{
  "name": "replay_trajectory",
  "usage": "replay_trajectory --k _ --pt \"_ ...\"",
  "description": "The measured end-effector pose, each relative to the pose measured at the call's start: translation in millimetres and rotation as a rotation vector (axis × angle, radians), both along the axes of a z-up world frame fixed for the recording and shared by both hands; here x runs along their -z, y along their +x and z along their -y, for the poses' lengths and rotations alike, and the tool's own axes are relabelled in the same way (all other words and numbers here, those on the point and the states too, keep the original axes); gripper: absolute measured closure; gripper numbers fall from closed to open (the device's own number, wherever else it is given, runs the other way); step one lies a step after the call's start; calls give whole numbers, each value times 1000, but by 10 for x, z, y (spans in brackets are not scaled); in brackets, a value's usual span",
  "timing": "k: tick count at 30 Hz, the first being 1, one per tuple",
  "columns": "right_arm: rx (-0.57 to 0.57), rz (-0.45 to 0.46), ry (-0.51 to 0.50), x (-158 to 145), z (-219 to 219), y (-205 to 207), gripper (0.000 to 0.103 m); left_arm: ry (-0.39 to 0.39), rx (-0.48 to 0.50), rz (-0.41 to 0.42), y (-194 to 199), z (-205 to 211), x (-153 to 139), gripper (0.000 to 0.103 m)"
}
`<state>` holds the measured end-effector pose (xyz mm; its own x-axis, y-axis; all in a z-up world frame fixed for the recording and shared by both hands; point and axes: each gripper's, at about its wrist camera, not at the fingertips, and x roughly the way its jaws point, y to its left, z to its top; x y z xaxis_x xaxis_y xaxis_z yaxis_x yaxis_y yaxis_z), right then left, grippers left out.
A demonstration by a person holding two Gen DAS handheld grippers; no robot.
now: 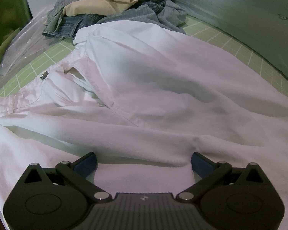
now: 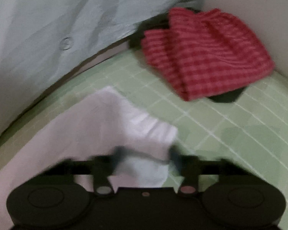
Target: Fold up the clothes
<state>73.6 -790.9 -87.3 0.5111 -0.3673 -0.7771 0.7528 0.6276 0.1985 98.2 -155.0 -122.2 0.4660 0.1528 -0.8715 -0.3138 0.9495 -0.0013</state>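
White trousers point(image 1: 153, 88) lie spread on the green grid mat point(image 1: 240, 44), waistband and metal button point(image 1: 44, 75) at the left. My left gripper point(image 1: 143, 163) is open, its jaws wide apart, low over the white cloth, holding nothing. In the blurred right wrist view a trouser leg end point(image 2: 124, 126) lies on the mat point(image 2: 230, 134). My right gripper point(image 2: 146, 157) is open around the hem, with cloth between the fingers; I cannot tell if they touch it.
A pile of unfolded clothes point(image 1: 113, 5), denim, beige and grey, sits at the far left end. A folded red striped garment point(image 2: 203, 53) lies over something dark at the far right. A pale blue sheet point(image 2: 48, 28) hangs behind. Clear plastic point(image 1: 23, 46) lies at the left edge.
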Motion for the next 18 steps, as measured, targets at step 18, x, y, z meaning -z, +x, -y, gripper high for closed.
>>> replay_trajectory --k 18 --pt "-43 166 -111 -782 -95 -416 99 3 14 13 -28 10 -2 0"
